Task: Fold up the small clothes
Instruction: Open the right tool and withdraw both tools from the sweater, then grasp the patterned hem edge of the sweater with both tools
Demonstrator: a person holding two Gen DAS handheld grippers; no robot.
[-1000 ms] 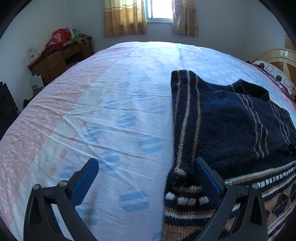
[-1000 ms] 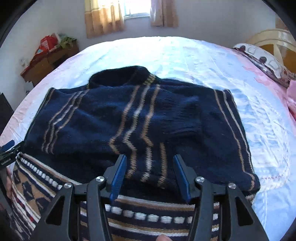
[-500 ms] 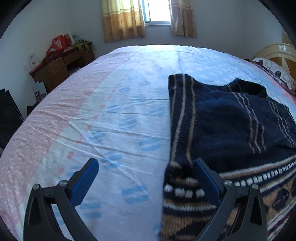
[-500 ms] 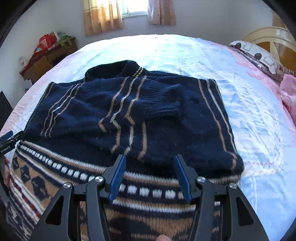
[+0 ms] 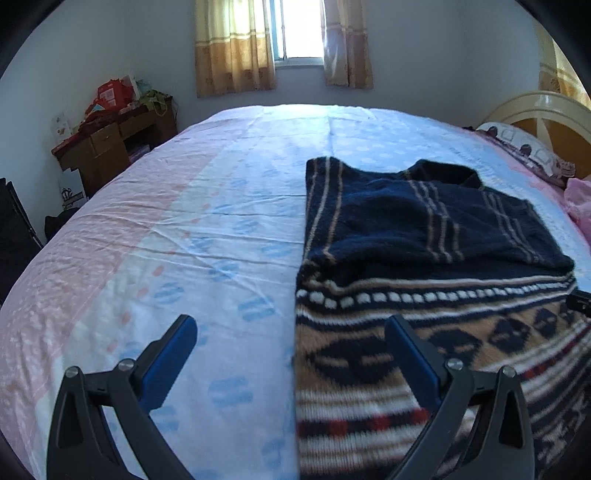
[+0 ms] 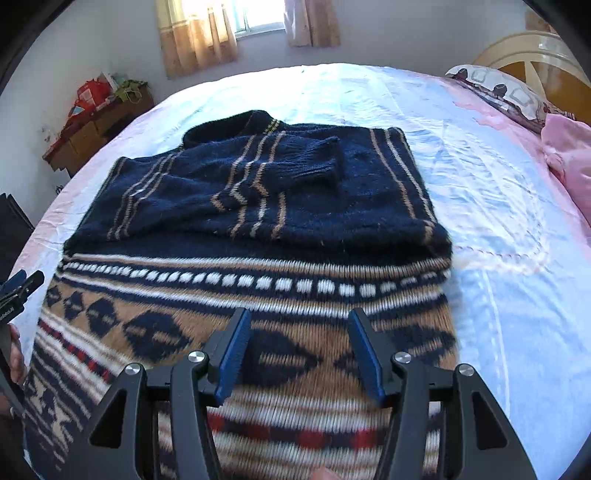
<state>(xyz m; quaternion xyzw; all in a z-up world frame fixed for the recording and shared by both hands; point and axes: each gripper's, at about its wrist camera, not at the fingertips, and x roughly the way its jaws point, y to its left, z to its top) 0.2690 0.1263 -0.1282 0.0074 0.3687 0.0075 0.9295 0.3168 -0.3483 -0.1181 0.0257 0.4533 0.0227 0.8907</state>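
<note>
Both grippers have backed off toward the hem, left gripper [image 5: 291,343] fingers wide open straddling the sweater's [image 6: 258,221] edge, right gripper [image 6: 295,349] about half open over the patterned band, neither holding anything, so probably lining up to fold it on the bed [image 5: 221,184].

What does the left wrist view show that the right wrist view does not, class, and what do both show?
Only the left wrist view: the left gripper, open, straddling the sweater's left edge, and wide bare blue-spotted bedsheet.

Only the right wrist view: the right gripper, open above the patterned band, the folded-in ribbed navy sleeve cuff, and a pink blanket.

Both: the navy knitted sweater with tan stripes, the wooden desk, the curtained window.
</note>
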